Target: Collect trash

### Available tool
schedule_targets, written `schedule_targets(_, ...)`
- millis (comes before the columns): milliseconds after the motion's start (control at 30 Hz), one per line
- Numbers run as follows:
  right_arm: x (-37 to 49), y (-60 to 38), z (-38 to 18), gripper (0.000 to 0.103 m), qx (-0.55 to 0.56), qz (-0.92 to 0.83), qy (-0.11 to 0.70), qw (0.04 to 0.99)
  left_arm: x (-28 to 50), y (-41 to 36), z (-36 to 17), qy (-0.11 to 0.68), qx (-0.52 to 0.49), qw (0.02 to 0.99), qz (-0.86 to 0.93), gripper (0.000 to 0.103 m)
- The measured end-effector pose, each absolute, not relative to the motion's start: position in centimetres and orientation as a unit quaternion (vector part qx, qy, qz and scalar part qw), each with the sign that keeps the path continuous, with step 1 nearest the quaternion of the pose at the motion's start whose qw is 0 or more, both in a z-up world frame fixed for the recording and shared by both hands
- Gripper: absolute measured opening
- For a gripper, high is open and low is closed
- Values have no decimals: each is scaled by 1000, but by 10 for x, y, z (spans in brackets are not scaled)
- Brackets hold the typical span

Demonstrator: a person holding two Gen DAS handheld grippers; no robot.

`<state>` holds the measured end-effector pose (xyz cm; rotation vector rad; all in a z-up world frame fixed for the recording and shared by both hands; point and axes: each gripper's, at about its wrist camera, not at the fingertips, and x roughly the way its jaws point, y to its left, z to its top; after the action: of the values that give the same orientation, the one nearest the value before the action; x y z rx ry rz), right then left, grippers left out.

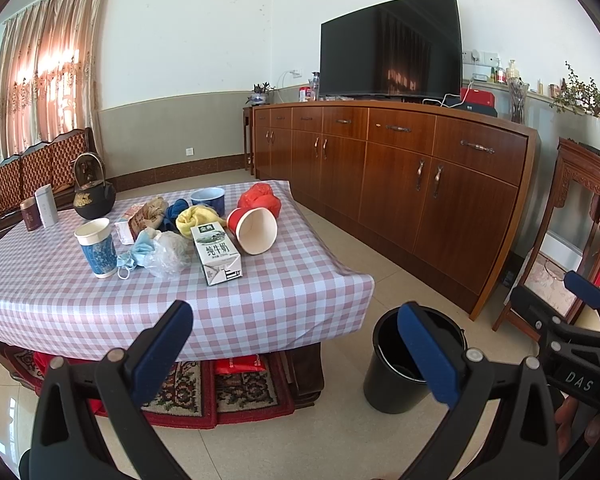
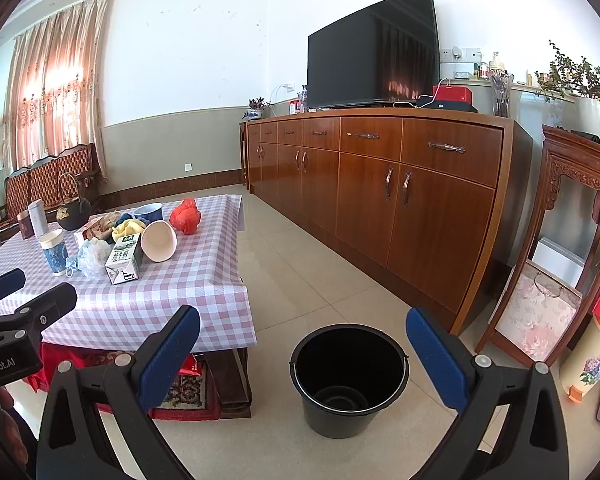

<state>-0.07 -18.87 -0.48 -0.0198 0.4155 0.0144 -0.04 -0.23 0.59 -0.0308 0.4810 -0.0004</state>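
Both tongs spread, empty: left tongs, right tongs; approach near white-green milk carton squarely; empty black plastic bucket stands right of checked-cloth table.

Pink-and-white checked tabletop; black bucket; red cup (cream inside); blue patterned cup; yellow cloth.

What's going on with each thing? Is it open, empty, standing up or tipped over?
Left gripper: open, holding nothing.
Right gripper: open, holding nothing.
Black bucket: upright on the floor, empty.
Red paper cup: tipped on its side, looks empty.
Milk carton: lying flat on the table.
Blue paper cup: standing upright.
Face mask: crumpled beside the blue cup.
TV: off.
Cabinet doors: shut.
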Motion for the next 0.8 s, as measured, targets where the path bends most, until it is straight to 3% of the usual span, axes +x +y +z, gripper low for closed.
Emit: schedule_targets(800,1,-186,-6,103,-10,8,209,978,1,-2,5,240,-17,971,-1,103)
